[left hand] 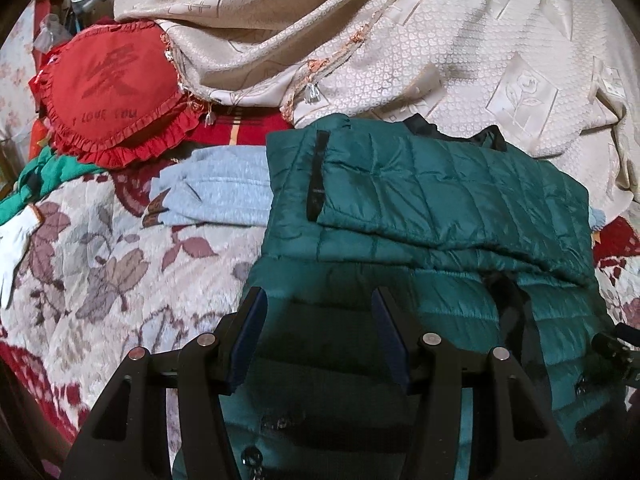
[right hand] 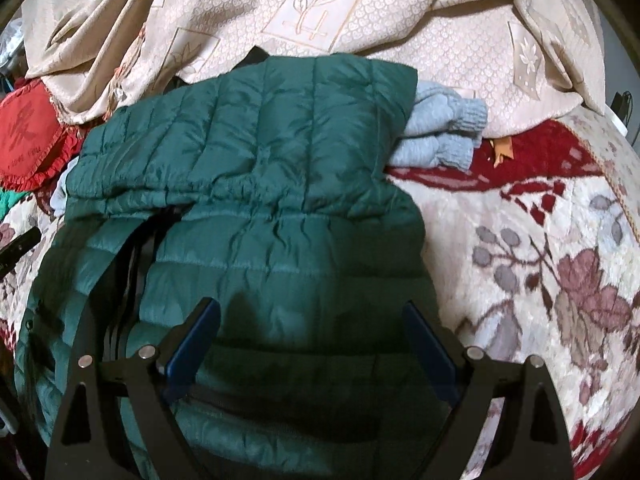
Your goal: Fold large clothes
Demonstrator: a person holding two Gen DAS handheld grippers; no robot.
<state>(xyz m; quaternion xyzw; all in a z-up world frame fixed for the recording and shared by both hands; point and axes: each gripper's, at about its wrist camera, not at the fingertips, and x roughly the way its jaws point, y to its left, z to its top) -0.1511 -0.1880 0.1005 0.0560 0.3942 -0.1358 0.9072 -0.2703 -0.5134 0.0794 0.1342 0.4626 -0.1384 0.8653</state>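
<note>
Since everything sits on it, the bed goes first: a floral blanket [right hand: 540, 248] in cream, red and mauve covers the bed, and a big beige bedspread [left hand: 400, 32] with a woven flower pattern is bunched up along the far side. On top of the blanket, pretty much dead centre, lies the green puffer jacket [left hand: 440, 200], quilted and shiny. Its upper part is folded down over the lower part, so there's a thick ridge running across the middle, and a black zipper runs down the lower half. The far edge of the jacket touches the bedspread.

Poking out from under the jacket on both sides is a light blue sweater [right hand: 440, 128], with its ribbed cuffs showing in the right wrist view. Off to the left is a red frilly heart pillow [left hand: 112, 96] with "I LOVE YOU" on it, partly tucked under the bedspread. A white glove [left hand: 12, 248] lies at the far left edge.

The left gripper [left hand: 320, 300] hangs over the near left part of the jacket, fingers spread, nothing between them. The right gripper [right hand: 312, 312] is the same deal over the near right part, spread wide and holding nothing.
</note>
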